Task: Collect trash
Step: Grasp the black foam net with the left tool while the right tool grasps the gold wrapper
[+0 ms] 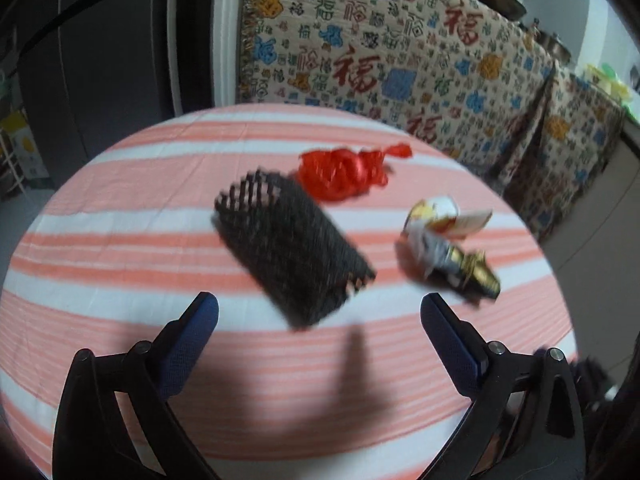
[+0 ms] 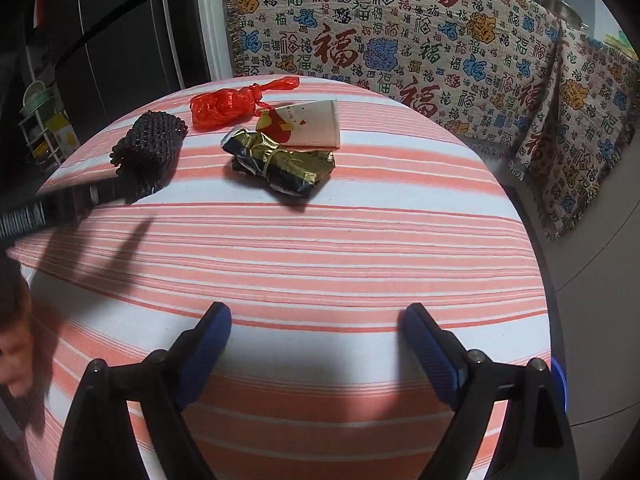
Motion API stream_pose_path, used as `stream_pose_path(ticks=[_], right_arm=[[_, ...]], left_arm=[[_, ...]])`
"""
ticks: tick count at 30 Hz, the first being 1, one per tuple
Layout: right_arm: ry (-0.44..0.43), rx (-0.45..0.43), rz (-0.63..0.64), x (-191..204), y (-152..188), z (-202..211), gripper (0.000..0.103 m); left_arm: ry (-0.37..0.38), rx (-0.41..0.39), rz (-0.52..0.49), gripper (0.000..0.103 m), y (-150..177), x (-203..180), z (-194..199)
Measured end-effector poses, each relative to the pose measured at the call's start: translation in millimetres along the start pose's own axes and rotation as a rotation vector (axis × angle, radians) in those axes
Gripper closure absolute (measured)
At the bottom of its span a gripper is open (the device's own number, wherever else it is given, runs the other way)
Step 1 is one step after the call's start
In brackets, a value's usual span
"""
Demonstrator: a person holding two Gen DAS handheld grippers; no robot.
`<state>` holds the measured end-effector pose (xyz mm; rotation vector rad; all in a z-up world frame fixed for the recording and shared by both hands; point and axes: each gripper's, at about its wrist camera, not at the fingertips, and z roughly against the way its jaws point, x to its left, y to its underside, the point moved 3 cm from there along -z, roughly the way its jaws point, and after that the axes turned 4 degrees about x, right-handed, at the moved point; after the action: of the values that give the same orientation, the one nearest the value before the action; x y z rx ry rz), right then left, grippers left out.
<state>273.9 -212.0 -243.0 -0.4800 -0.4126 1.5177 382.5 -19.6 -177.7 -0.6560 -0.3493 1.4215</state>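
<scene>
From the left wrist view everything is smeared with blur: the black foam net point(image 1: 292, 252) lies on the striped tablecloth point(image 1: 120, 240), its mesh soft-edged, the crumpled red plastic bag point(image 1: 348, 172) touching its far end. The gold-and-black wrapper point(image 1: 460, 264) and paper cup point(image 1: 436, 216) to the right are hard to make out. The left gripper point(image 1: 320, 312) stands wide, holding nothing.

The right wrist view is sharp. The net point(image 2: 150, 148) sits far left, the flattened cup point(image 2: 308, 124) behind the wrapper point(image 2: 280, 164), the bag point(image 2: 228, 106) beyond. The right gripper point(image 2: 316, 320) gapes wide over bare cloth point(image 2: 320, 248), empty.
</scene>
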Motion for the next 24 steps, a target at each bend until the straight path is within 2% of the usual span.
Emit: stream_pose_path(ticks=[4,6,7,8,10,11,13,17,20,22,24], right_arm=[[0.001,0.000,0.000,0.2,-0.2,-0.1,0.012],[-0.001,0.000,-0.002,0.3,-0.2,0.0,0.012],[-0.007,-0.001,-0.005,-0.3,-0.1,0.5,0.012],[-0.017,-0.003,-0.006,-1.4,0.3,1.8,0.012],[-0.063,-0.003,0.025,-4.4,-2.9,4.2,0.013],[-0.083,-0.009,0.038,-6.1,-6.1,5.2,0.014],[-0.110,-0.030,0.059,-16.1,-23.3,7.5,0.014],[-0.180,-0.036,0.049,-32.7,-70.1,-5.3,0.014],[-0.230,-0.025,0.066,-31.2,-90.1,-24.2,0.023],[-0.262,-0.025,0.093,-23.2,-98.2,-35.8,0.024],[-0.297,-0.012,0.135,-9.1,-99.3,-44.4,0.038]], left_arm=[[-0.085,0.069,-0.006,0.002,-23.1,-1.0,-34.8],[-0.092,0.091,0.004,0.005,-25.0,2.6,-49.1],[-0.092,0.099,0.000,0.018,-24.3,5.5,-53.2],[-0.078,0.110,-0.008,0.037,-22.3,9.4,-55.4],[-0.039,0.107,-0.019,0.045,-17.5,19.4,-52.6],[-0.017,0.107,-0.027,0.054,-14.0,25.0,-49.2],[0.026,0.121,-0.050,0.063,-7.7,33.5,-43.7],[0.061,0.157,-0.123,0.063,10.1,51.6,-23.5],[0.090,0.174,-0.133,0.064,19.7,63.2,-6.1],[0.105,0.182,-0.130,0.065,25.2,67.0,1.3],[0.108,0.185,-0.135,0.064,30.8,68.5,6.9]])
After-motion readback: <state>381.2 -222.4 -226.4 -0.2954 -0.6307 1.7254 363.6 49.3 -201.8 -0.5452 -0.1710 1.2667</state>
